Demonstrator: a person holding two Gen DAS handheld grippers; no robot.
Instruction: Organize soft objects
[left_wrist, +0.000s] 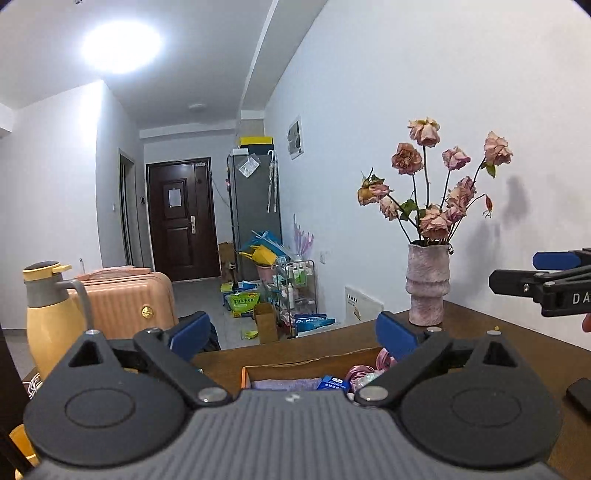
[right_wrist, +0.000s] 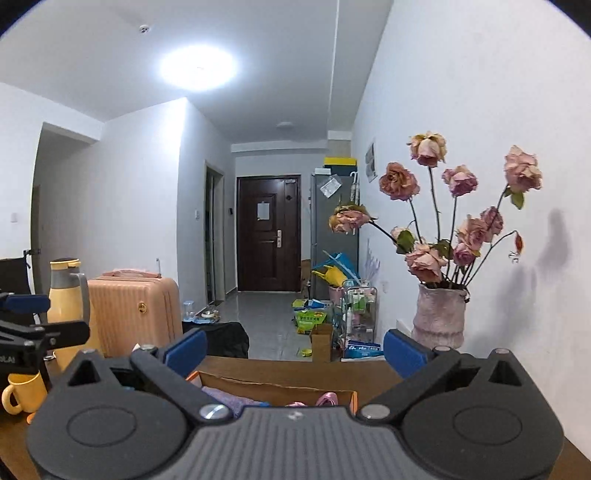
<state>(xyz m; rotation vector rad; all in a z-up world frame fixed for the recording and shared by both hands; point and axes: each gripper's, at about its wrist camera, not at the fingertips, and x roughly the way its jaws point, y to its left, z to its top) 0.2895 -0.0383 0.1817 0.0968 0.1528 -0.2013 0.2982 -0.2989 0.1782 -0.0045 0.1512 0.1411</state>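
Observation:
A cardboard box (left_wrist: 317, 360) sits on the brown wooden table (left_wrist: 295, 345) just in front of both grippers. It holds a folded purple cloth (left_wrist: 284, 384), a blue packet (left_wrist: 334, 384) and pink items (left_wrist: 364, 373). The box (right_wrist: 273, 382) and purple cloth (right_wrist: 225, 397) also show in the right wrist view. My left gripper (left_wrist: 291, 330) is open and empty above the box's near side. My right gripper (right_wrist: 293, 349) is open and empty above the box. Each gripper shows at the edge of the other's view.
A pink vase of dried roses (left_wrist: 427, 282) stands on the table at the far right by the wall. A yellow thermos jug (left_wrist: 53, 314) and a yellow mug (right_wrist: 22, 393) stand at the left. A pink suitcase (left_wrist: 129, 302) is beyond the table.

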